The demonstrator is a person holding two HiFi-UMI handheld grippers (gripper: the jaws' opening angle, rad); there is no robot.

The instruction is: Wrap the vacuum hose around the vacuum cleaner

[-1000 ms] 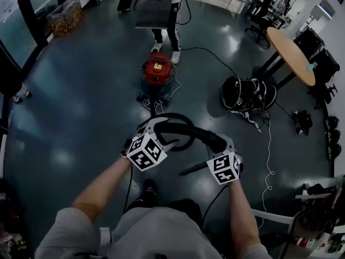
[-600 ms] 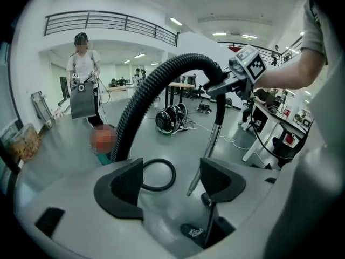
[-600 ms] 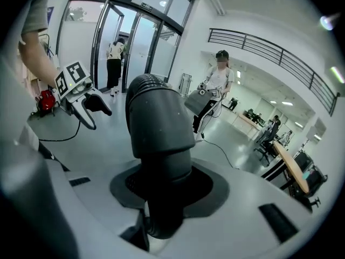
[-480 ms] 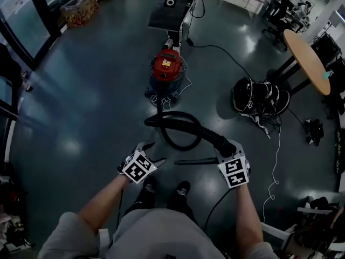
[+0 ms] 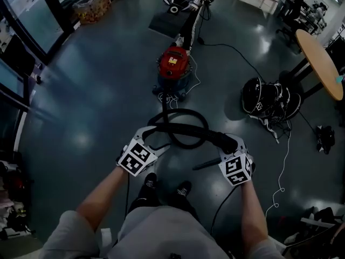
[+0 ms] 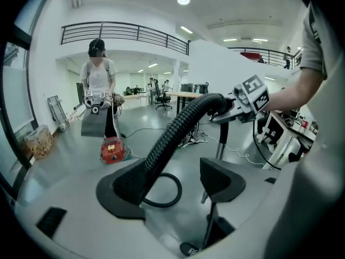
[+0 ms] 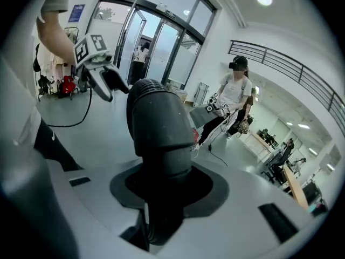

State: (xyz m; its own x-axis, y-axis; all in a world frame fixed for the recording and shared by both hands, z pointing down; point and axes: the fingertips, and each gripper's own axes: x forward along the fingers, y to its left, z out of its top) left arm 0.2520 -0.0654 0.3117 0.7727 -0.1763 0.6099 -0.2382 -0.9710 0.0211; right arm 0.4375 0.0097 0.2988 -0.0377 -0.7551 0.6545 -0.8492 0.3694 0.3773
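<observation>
We hold the black ribbed vacuum hose [image 5: 194,131] above the glossy dark grey floor [image 5: 91,107]. The right gripper [image 5: 230,144] is clamped on its thick end. The left gripper [image 5: 152,140] stands open, with the hose against one jaw. The red canister vacuum cleaner [image 5: 173,63] stands farther off, and a round wooden table [image 5: 323,58] is at far right.

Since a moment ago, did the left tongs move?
Yes. The left tongs went forward, toward the red vacuum cleaner on the floor, and now reach the black hose loop that they were short of.
</observation>
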